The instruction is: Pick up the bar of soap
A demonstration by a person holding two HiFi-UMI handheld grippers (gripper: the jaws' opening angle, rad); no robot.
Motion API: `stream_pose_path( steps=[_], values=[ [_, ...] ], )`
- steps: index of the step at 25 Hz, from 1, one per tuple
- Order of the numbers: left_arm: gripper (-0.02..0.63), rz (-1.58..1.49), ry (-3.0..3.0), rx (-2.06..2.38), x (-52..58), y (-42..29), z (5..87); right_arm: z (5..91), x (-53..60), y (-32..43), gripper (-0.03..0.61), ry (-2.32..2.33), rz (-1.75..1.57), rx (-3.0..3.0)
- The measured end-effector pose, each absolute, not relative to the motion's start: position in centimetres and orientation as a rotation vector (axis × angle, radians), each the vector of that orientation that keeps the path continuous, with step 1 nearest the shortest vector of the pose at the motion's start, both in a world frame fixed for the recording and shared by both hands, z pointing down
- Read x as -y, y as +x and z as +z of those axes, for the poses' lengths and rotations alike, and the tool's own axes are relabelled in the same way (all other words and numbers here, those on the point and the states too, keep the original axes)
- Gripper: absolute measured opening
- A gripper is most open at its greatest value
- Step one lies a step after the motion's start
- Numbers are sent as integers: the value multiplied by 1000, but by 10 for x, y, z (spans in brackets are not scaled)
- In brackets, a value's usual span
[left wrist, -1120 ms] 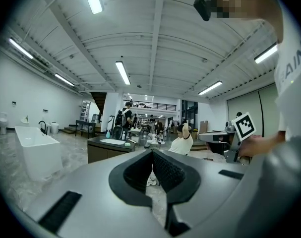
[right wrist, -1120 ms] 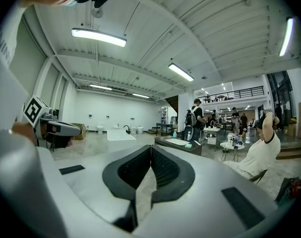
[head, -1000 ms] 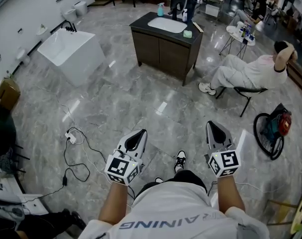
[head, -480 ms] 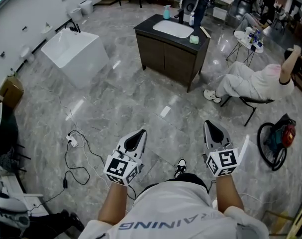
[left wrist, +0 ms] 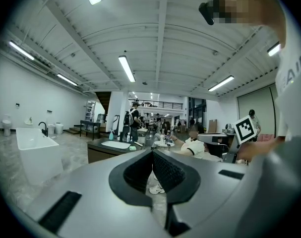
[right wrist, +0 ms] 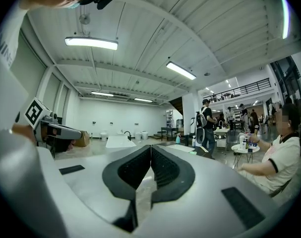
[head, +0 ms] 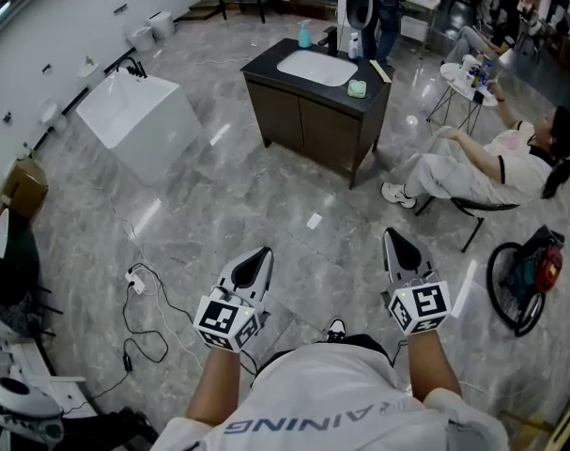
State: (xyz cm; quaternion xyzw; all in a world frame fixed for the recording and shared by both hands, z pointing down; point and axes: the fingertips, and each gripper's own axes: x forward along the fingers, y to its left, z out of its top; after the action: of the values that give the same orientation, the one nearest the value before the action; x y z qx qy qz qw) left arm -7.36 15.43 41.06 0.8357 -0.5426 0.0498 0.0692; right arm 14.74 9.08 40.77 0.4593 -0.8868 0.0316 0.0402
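Far beyond right claw (head: 395, 241), soap (head: 357, 88)

Grey marble floor (head: 238, 205), a dark vanity cabinet (head: 308, 122), a white freestanding tub (head: 139, 125) and ceiling strip lights (left wrist: 126, 68).

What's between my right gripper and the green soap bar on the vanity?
Head view: bare marble floor, the seated person's shoe, then the vanity.

Head camera looks steeply down; cameras on left gripper (head: 262, 253) and right gripper (head: 391, 236) face level, sharing the far vanity (head: 308, 120).
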Motion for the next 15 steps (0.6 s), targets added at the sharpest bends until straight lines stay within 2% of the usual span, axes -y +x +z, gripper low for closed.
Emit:
stream_pose_path(
  steps=[7,15],
  values=[
    [3,152,2540,1612,-107,-28,414,414,-44,192,15,1433,109,2705],
    [3,160,2561,1572,-60,-21,415,421,-10,204,15,1463,138,2681]
  ],
)
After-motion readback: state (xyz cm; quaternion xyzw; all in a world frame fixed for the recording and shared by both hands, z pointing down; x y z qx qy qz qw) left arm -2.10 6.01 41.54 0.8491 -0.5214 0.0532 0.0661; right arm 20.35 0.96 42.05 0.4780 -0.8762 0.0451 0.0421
